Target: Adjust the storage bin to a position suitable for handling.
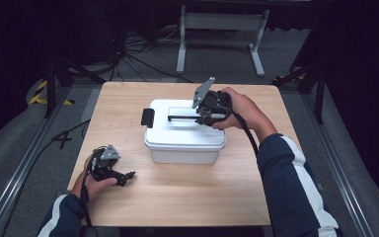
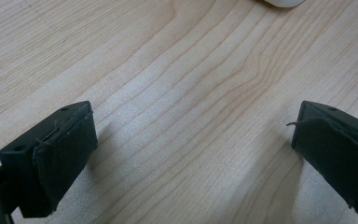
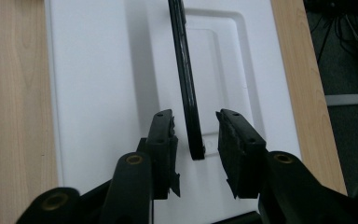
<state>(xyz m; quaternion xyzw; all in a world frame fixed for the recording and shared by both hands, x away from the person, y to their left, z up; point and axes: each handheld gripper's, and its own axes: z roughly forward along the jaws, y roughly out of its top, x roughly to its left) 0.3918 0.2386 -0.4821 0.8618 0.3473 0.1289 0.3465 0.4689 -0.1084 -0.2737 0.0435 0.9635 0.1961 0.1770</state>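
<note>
Centrally: white lidded box (image 1: 184, 133) on wooden table (image 1: 177, 197), black latch (image 1: 147, 118) at its 9 o'clock end. Black handle (image 3: 186, 84) raised upright from recessed lid (image 3: 98, 70), running 9 to 3 o'clock. Right gripper (image 3: 196, 133) over box's 3 o'clock end, jaws narrowly apart either side of handle, not touching it. Left gripper (image 2: 193, 140) at table's 8 o'clock, well apart from box, jaws wide over bare wood, holding nothing.

Lab-like recording space, bare wooden table (image 1: 187, 197), grey carpet (image 1: 24, 148), loose cables (image 1: 143, 54), dark surroundings, metal stand legs (image 1: 222, 37)
</note>
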